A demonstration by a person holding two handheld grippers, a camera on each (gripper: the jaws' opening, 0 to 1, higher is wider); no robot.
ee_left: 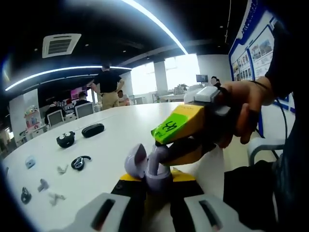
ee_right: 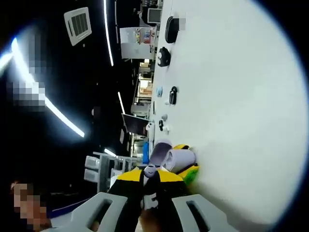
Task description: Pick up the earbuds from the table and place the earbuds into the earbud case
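Fingers (ee_left: pixel 136 162) of left gripper (ee_left: pixel 145 166) and right gripper (ee_right: pixel 155 166) tip to tip, spread or pressed unclear; earbud case (ee_left: pixel 92 129) crosswise beyond.

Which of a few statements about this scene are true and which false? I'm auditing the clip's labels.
1. A hand holds the right gripper, which carries a green label. True.
2. The table is dark wood. False: it is white.
3. The black oval case lies on the table beside a round black case. True.
4. The black ear-hook earbud is clamped in a gripper. False: it lies on the table, apart from both grippers.
5. Nobody is beyond the table. False: a person stands there.
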